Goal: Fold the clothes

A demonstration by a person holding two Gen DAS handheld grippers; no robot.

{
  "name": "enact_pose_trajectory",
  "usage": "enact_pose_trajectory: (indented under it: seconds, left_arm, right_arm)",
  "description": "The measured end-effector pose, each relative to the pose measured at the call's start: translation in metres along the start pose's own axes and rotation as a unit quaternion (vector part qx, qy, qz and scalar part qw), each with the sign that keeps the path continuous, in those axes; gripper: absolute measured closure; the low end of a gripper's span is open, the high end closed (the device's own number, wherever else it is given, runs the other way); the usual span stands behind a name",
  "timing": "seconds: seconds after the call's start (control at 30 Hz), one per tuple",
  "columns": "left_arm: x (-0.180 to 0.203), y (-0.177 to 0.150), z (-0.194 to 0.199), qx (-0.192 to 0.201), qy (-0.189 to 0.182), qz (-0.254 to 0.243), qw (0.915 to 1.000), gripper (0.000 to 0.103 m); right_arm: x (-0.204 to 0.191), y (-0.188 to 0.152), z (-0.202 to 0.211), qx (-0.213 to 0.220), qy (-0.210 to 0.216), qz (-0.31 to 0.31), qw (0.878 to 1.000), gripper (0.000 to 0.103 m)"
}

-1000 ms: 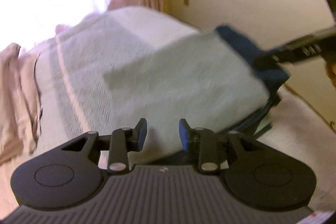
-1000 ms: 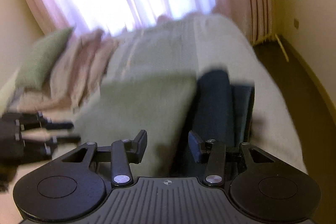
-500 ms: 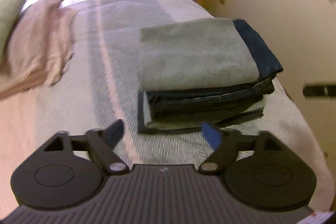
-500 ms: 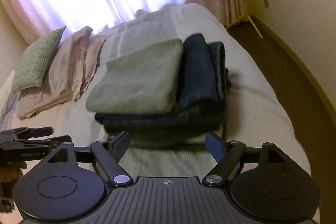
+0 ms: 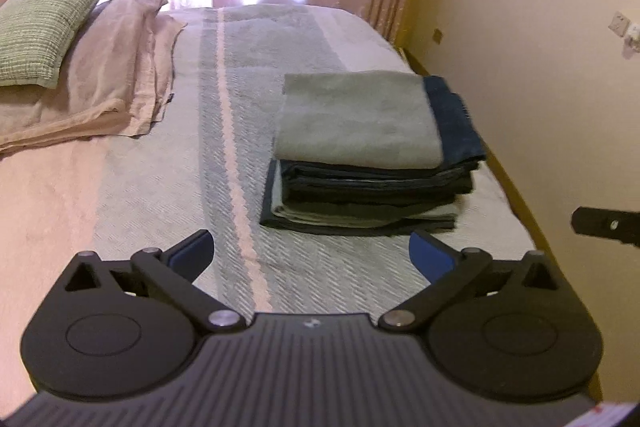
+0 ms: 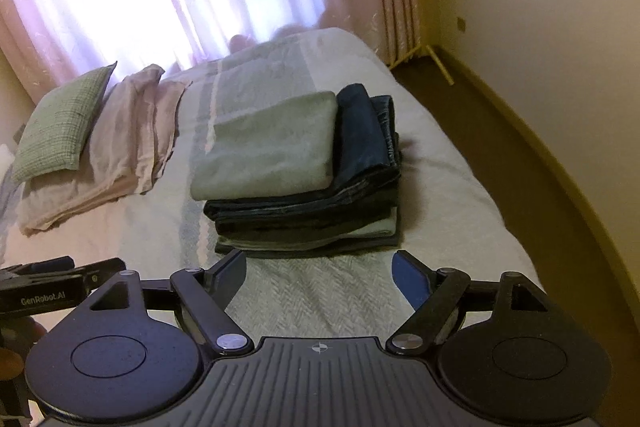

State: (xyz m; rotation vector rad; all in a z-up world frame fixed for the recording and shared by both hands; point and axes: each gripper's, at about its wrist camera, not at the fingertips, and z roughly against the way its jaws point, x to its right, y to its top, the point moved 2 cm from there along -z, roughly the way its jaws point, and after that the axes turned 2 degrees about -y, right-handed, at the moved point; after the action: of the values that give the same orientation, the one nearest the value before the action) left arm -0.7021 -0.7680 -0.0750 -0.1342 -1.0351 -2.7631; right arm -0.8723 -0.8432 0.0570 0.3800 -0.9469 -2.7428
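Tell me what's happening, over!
Left gripper opening, empty. Right gripper open, empty. Clothes folded, stacked on bed. Nothing in the way.

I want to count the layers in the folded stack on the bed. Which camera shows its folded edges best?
The left wrist view: it faces the folded stack near side square on, so the dark layers under the grey-green top piece read separately. The right wrist view shows the same stack from a corner angle, with the edges more bunched.
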Motion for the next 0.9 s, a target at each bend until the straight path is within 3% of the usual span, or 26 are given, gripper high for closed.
enact_pose_trajectory:
  seconds: [0.23, 0.9]
  left_arm:
    - [0.007, -0.014, 0.034, -0.018, -0.019, -0.005, 0.9996, 0.001]
    - [0.043, -0.026, 0.067, -0.010, 0.036, 0.002, 0.9993, 0.001]
  right_arm:
    - [-0.017, -0.019, 0.037, 0.003, -0.021, 0.011, 1.000, 0.026]
    - [-0.006, -0.028, 0.040, -0.013, 0.006, 0.063, 0.998, 0.026]
